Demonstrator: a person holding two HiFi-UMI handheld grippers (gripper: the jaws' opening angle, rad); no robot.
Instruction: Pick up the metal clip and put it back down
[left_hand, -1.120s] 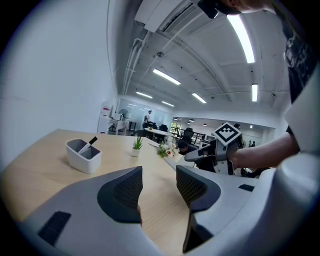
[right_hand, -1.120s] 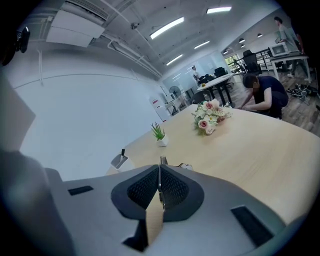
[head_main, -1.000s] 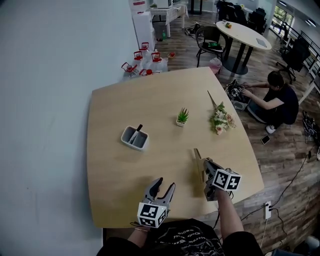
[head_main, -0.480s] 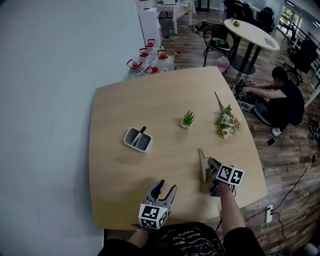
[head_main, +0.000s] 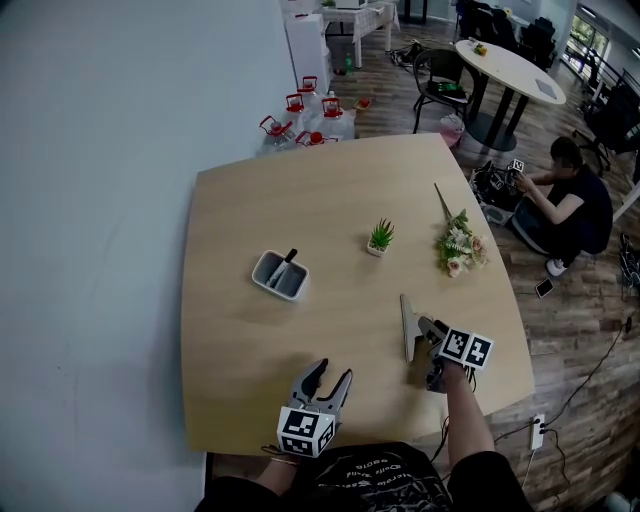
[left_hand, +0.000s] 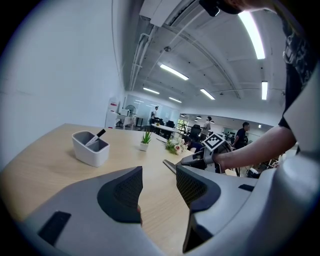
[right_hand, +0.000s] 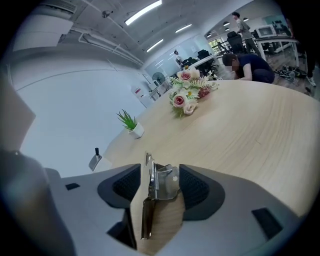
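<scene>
Metal clip (head_main: 407, 328) points lengthwise away from the person, between the opening right claw (head_main: 427, 328); left claw (head_main: 332, 372) spread, empty.

Looking at an open-plan office here, pretty sure. Taking the big wooden table (head_main: 300, 200) as the anchor: spotting a round white meeting table (head_main: 510, 70) and black office chairs (head_main: 440, 88) just past its far right corner, water jugs (head_main: 305, 115) with red caps lining up beyond its far edge, a person (head_main: 575, 205) sitting on the wood floor (head_main: 560, 330) off its right side. Also noticing long strip lights (left_hand: 252, 32) running overhead and rows of desks (left_hand: 165, 129) stretching way beyond it.
</scene>
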